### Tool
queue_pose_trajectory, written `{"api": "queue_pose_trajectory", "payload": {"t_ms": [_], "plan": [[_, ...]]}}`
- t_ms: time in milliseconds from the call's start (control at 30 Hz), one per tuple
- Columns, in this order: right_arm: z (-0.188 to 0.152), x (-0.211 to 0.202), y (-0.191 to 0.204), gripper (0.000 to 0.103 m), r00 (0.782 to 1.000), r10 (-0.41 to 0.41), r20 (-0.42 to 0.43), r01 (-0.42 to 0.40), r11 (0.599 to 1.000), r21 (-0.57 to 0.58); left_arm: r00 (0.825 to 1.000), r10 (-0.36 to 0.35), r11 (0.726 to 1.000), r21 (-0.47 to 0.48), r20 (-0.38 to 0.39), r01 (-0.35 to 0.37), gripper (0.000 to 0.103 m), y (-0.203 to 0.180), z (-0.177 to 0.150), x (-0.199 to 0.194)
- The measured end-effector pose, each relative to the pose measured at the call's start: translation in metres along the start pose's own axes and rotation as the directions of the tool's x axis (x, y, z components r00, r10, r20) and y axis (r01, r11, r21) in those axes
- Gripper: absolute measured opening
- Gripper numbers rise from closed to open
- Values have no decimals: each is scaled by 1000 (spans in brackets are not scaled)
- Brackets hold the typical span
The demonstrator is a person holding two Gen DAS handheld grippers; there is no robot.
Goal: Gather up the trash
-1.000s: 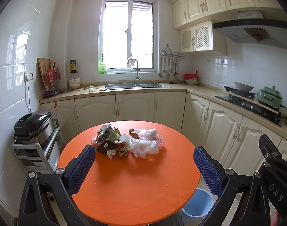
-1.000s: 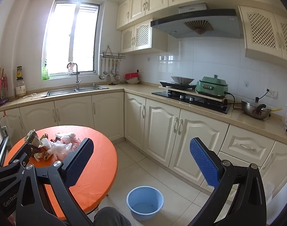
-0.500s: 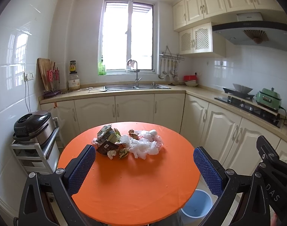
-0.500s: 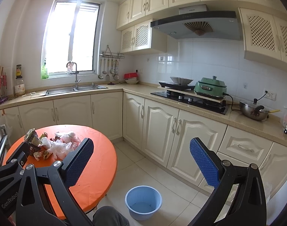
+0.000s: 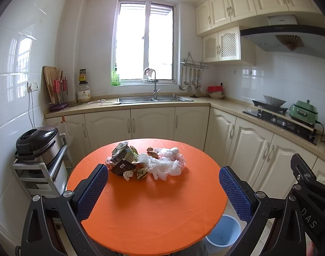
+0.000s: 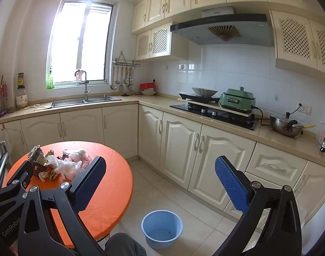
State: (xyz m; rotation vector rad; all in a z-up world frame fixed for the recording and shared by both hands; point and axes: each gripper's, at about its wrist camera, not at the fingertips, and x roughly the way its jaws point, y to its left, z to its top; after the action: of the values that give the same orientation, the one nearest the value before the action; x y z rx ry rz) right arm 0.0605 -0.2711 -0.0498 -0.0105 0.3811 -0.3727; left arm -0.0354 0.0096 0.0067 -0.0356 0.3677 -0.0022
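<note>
left tool (image 5: 163, 189): jaws spread wide, nothing between the blue pads, hovering over the near half of the orange tabletop (image 5: 153, 213). right tool (image 6: 160, 188): jaws also wide apart and empty, held off the right edge of the tabletop, above the floor.

trash pile (image 5: 144, 163): sits on the far half of the tabletop, well apart from both tools. crushed carton and dark wrapper on its left, crumpled paper at the near edge, clear plastic film bunched on the right. pieces overlap and touch.

blue bin (image 6: 162, 228): on the floor, right of the tabletop, near side, looks nearly empty.

risks, judged: film is limp and tangled, so pinching one piece could drag neighbours off the edge. light scraps may slip from the pads on the carry. bin is low; a high release could miss it.
</note>
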Motion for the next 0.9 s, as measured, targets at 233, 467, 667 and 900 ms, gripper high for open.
{"api": "queue_pose_trajectory", "payload": {"t_ms": [233,467,667,900], "plan": [[1,-3,0,103,1000,-2,1,2,1000,-4,1000,-1,1000,-3,4,1,102,2,0,-1],[1,-3,0,103,1000,-1,0,1,1000,-5,1000,-1,1000,-2,5,1,102,2,0,-1],[1,-6,-1,103,1000,-6,-1,6,1000,-5,1000,-4,1000,0,5,4,102,3,-1,-3],[1,-7,-1,103,1000,-10,-4,10,1000,-5,1000,-6,1000,2,7,6,102,3,-1,-4]]}}
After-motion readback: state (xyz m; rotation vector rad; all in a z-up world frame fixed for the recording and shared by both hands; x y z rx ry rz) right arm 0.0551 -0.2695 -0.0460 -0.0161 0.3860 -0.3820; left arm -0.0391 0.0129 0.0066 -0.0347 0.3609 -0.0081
